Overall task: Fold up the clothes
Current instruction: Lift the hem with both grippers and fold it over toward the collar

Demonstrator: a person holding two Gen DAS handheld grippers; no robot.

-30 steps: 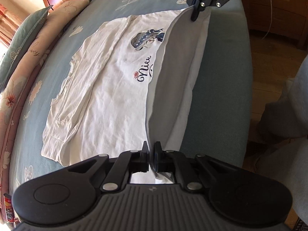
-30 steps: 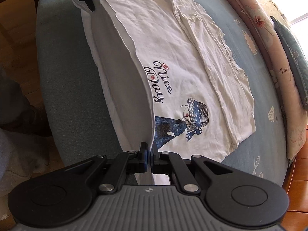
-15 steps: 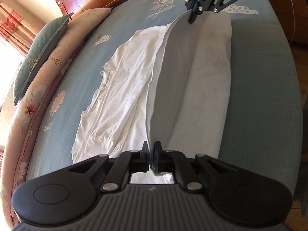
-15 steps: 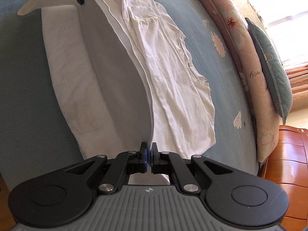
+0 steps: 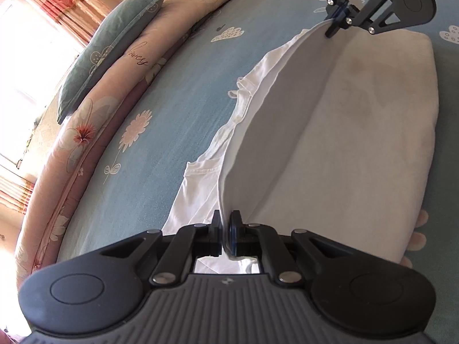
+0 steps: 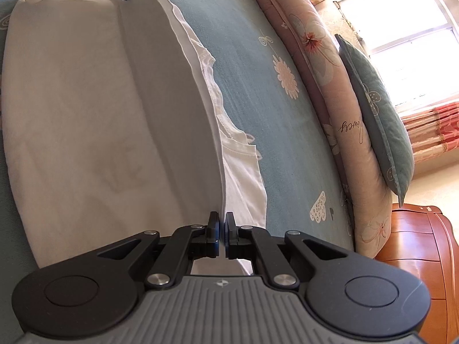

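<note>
A shirt (image 5: pixel 358 132) lies on the bed (image 5: pixel 178 109), its near half doubled over the rest. The raised edge of that half runs between the left gripper (image 5: pixel 225 229) and the right gripper (image 6: pixel 221 229), one at each end. Beyond the shirt, along the bed's far edge, lies a long bolster (image 6: pixel 324 80), and a cushion (image 6: pixel 378 114) leans on the bolster. A wooden cabinet (image 6: pixel 413 246) stands beside the bed's end.
</note>
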